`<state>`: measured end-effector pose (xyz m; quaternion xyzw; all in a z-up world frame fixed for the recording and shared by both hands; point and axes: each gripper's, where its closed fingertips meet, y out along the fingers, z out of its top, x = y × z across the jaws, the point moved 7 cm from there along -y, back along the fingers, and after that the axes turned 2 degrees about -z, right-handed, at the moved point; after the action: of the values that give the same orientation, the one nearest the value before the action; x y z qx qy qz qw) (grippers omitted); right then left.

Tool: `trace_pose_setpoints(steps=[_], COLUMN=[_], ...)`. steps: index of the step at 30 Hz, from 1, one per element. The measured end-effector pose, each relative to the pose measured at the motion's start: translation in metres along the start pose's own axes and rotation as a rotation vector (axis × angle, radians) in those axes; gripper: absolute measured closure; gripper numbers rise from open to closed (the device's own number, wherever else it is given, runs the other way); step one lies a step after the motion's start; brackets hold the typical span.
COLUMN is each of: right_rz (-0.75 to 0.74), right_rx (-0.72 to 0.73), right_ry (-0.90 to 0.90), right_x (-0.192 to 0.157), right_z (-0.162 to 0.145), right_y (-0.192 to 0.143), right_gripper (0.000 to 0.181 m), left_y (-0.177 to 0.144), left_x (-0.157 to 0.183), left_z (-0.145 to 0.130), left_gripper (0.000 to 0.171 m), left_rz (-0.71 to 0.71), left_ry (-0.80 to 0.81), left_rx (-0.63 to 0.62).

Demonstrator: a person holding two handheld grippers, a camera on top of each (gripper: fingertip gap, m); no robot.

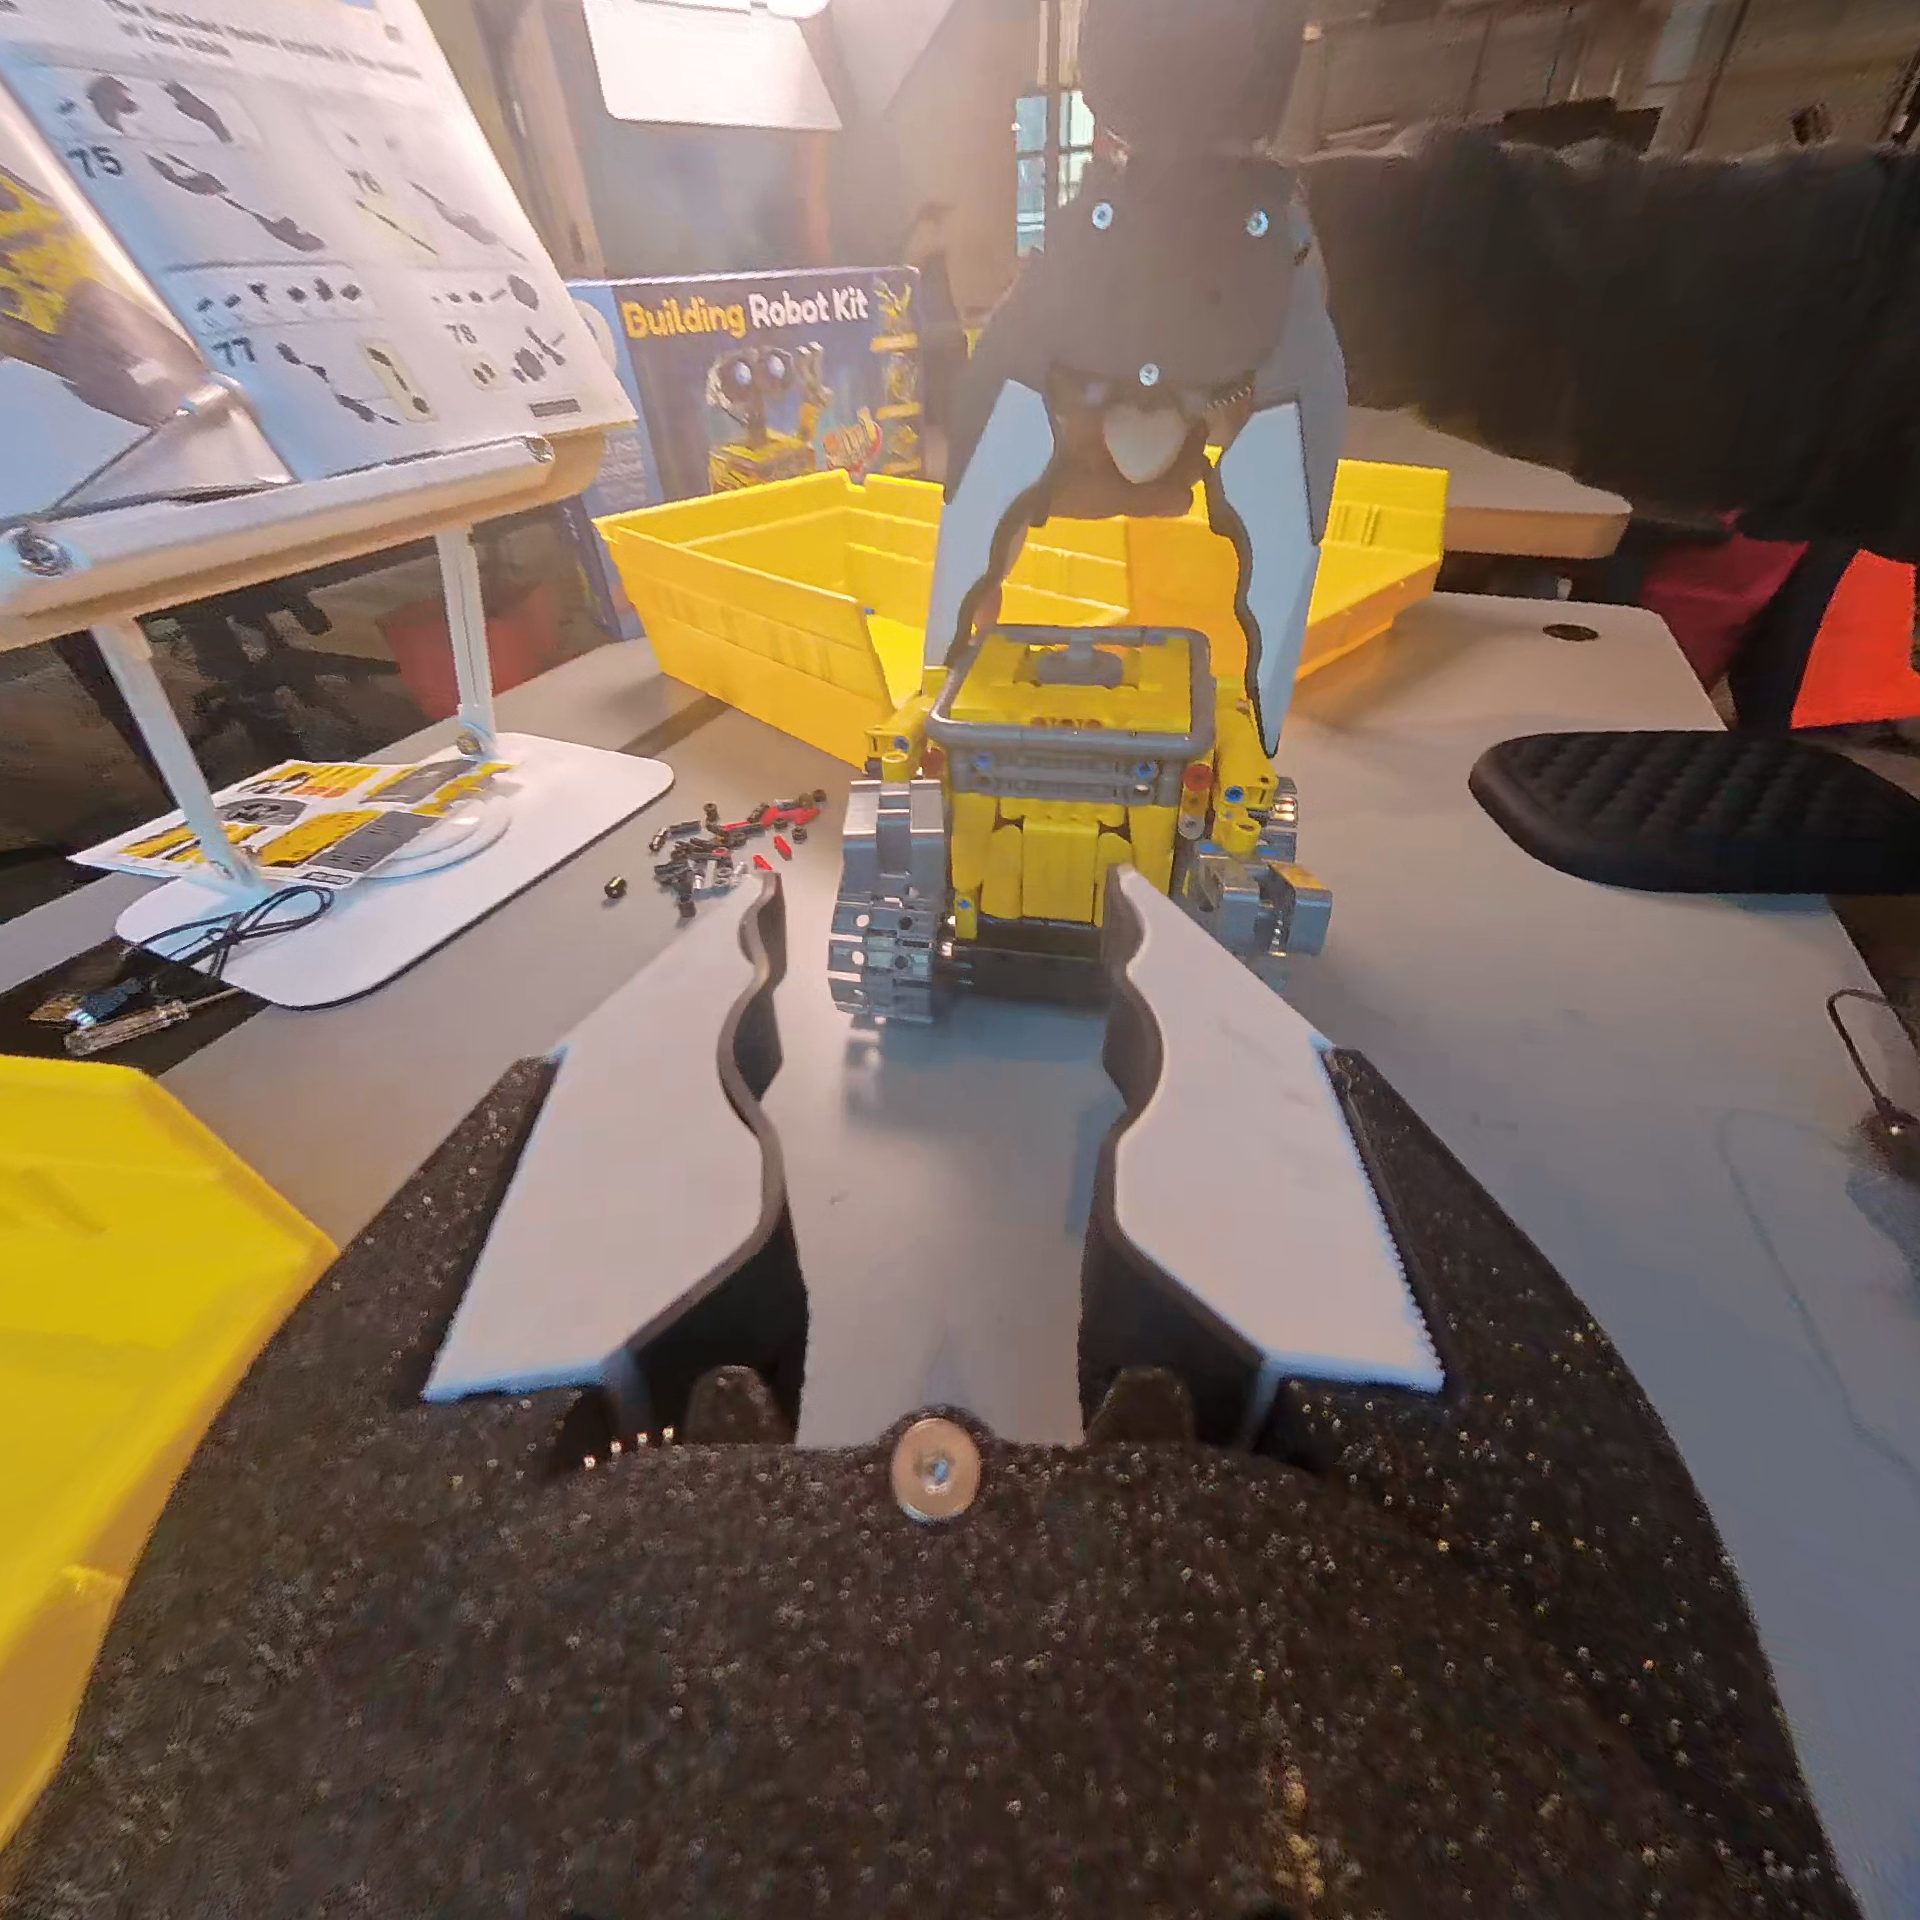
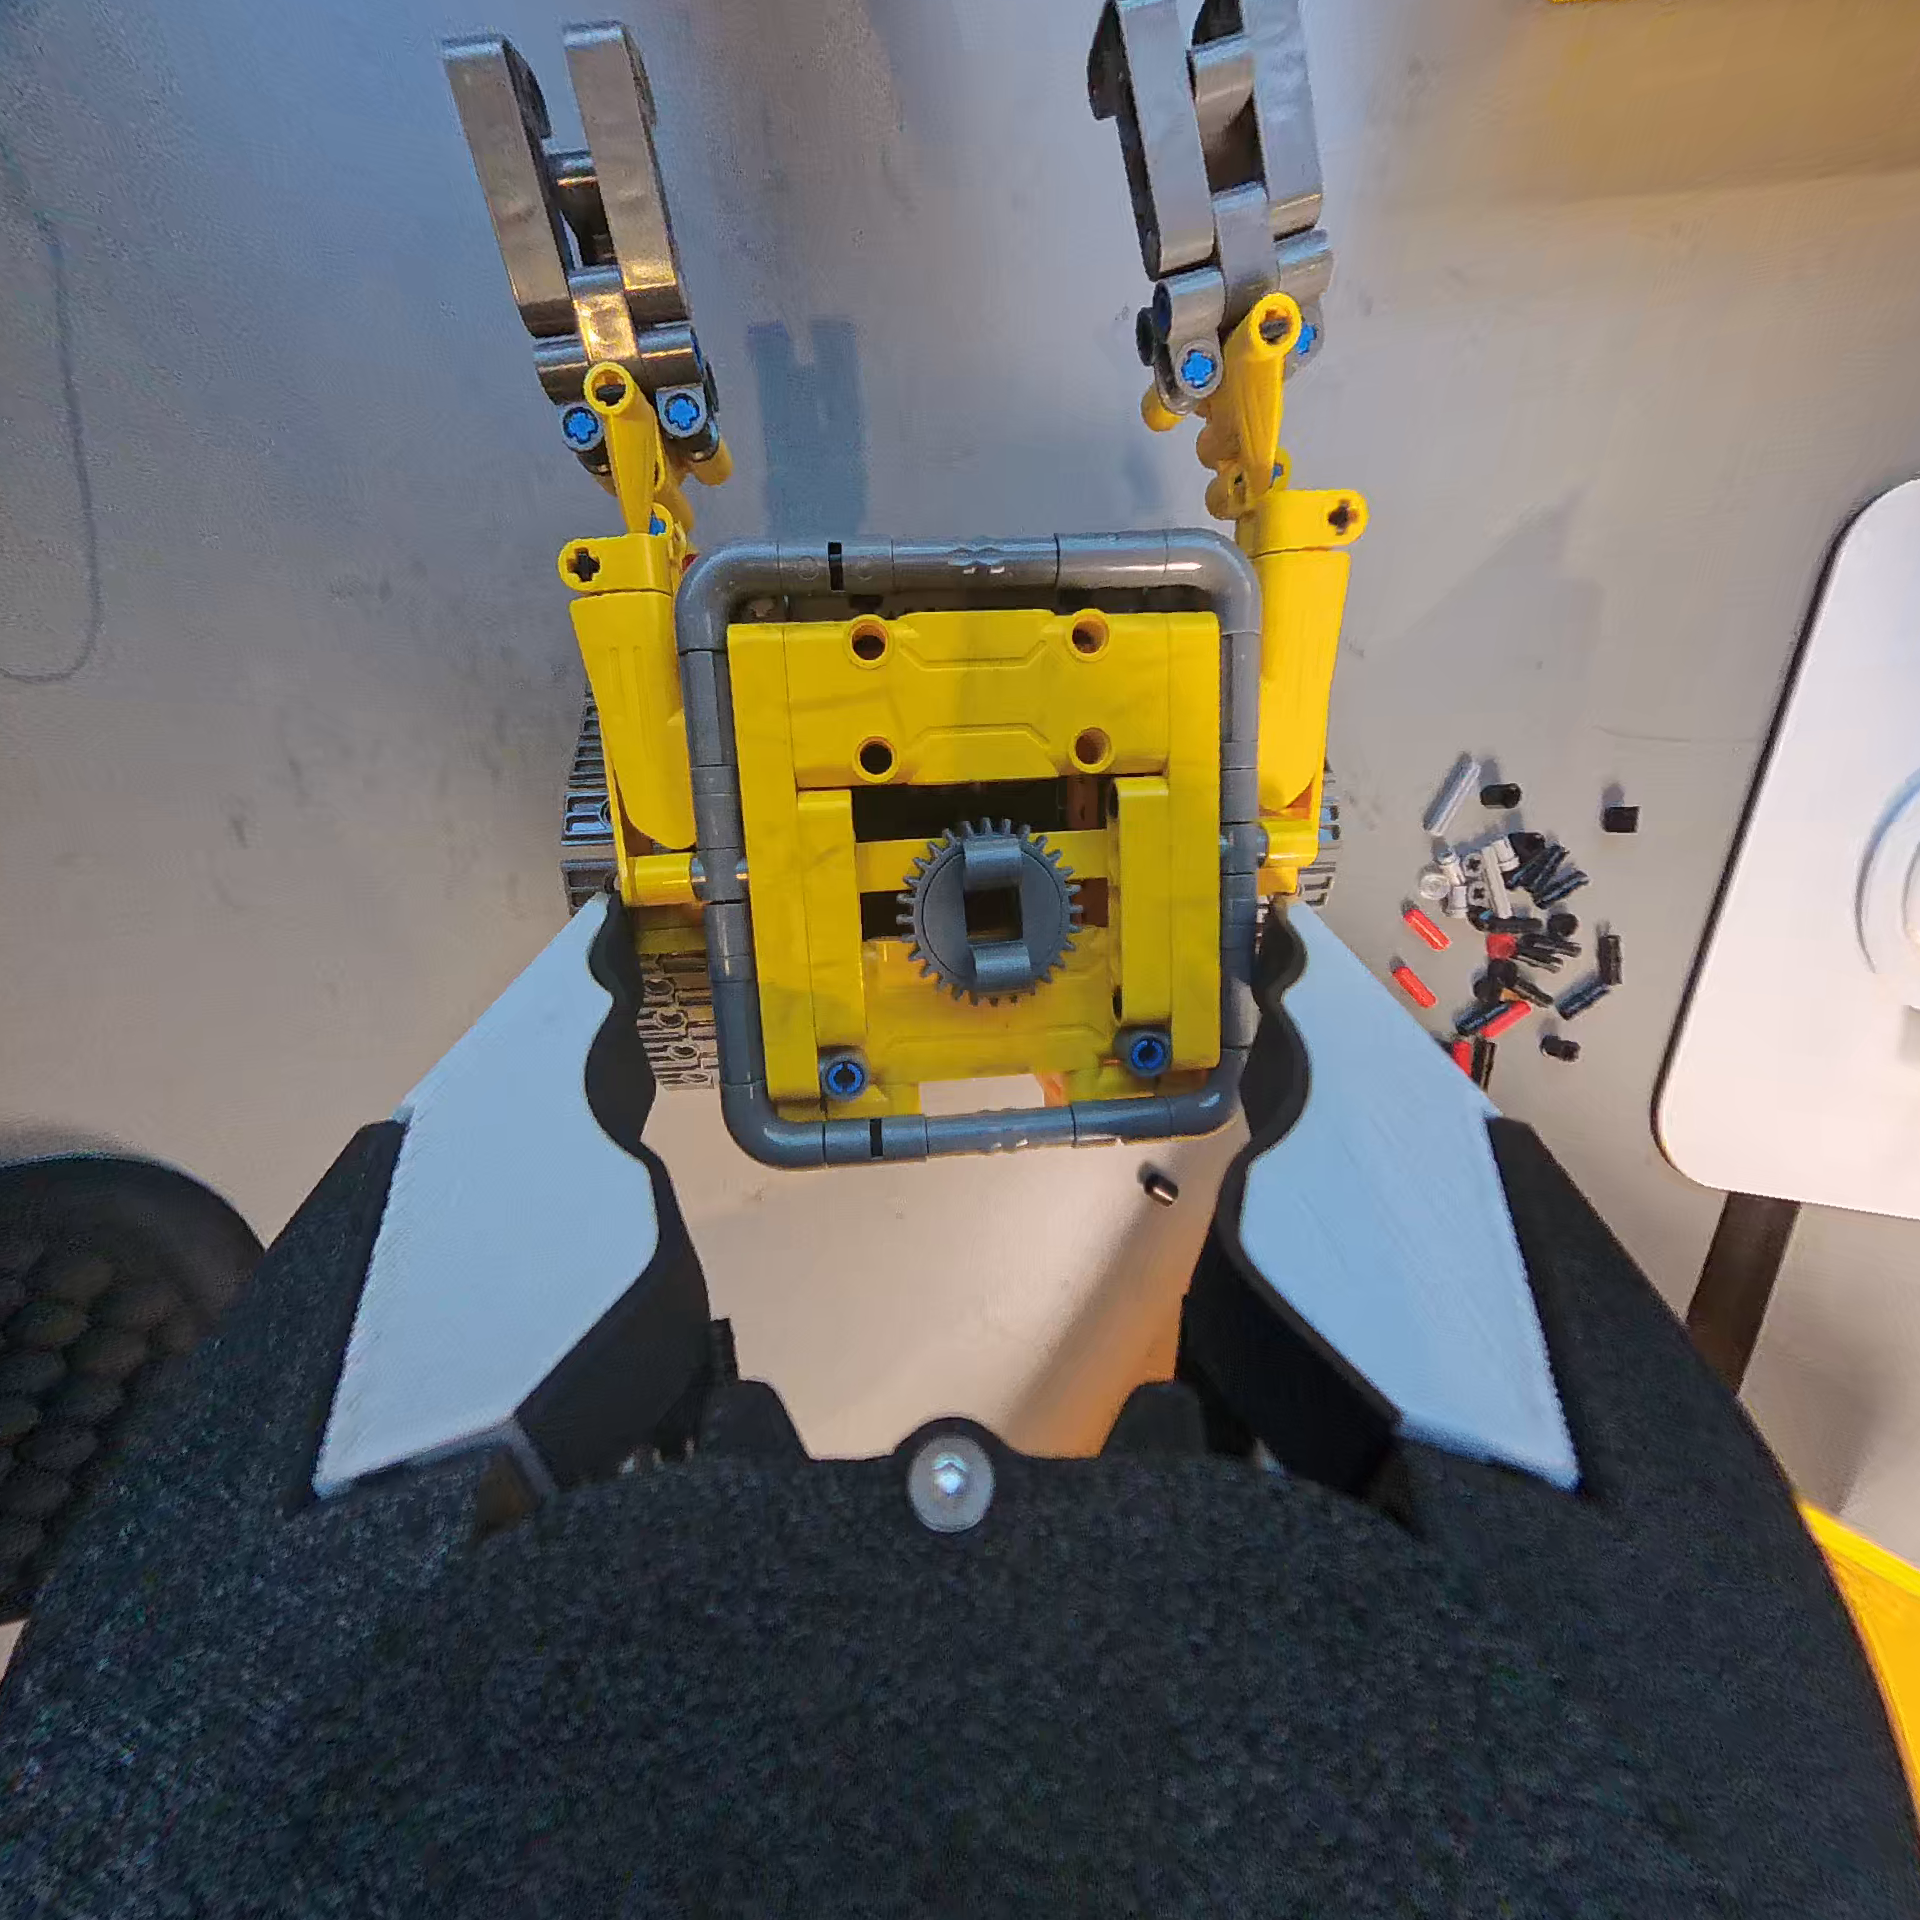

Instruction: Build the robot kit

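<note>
While the left tool (image 1: 940, 894) gapes empty before the toy robot (image 1: 1070, 821), the right tool (image 2: 935, 920) straddles it, spread wide.

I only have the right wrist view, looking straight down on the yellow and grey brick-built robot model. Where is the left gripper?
Observer: The left gripper is low over the grey table, open and empty, with its tips just short of the yellow and grey brick-built robot model.
Operator: What lies beyond the model from there?
Observer: A yellow plastic divided tray, with a blue printed cardboard box behind it.
Operator: And the white plate at my right edge?
Observer: That is the base of a white stand holding an open instruction booklet.
</note>
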<state>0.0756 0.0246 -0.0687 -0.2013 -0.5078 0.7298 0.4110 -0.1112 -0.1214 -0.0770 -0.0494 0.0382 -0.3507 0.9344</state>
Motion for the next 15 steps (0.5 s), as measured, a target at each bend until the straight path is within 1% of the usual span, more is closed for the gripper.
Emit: trace_pose_setpoints(steps=[2, 5, 7, 9, 11, 14, 15], right_rz=[-0.004, -0.019, -0.018, -0.004, 0.008, 0.025, 0.03], right_rx=[0.008, 0.045, 0.075, 0.09, 0.101, 0.118, 0.124], right_ry=[0.001, -0.005, -0.009, -0.027, -0.046, -0.074, -0.083], right_x=[0.002, 0.003, 0.004, 0.003, 0.004, 0.003, 0.003], right_z=[0.004, 0.012, 0.018, 0.023, 0.027, 0.031, 0.032], right_y=[0.002, 0.005, 0.008, 0.011, 0.014, 0.016, 0.016], right_gripper=[0.065, 0.065, 0.065, 0.065, 0.065, 0.065, 0.065], left_y=[-0.003, -0.004, 0.0, 0.006, 0.011, 0.015, 0.014], left_x=[-0.005, -0.008, -0.009, -0.012, -0.014, -0.017, -0.02], left_z=[0.001, -0.001, -0.006, -0.013, -0.018, -0.02, -0.019], left_gripper=[0.112, 0.109, 0.102, 0.104, 0.111, 0.145, 0.146], left_rz=[0.021, 0.019, 0.005, 0.03, 0.025, -0.023, -0.043], left_ry=[-0.02, -0.061, -0.081, -0.072, -0.055, -0.001, 0.017], left_rx=[0.021, 0.008, -0.033, -0.078, -0.103, -0.111, -0.083])
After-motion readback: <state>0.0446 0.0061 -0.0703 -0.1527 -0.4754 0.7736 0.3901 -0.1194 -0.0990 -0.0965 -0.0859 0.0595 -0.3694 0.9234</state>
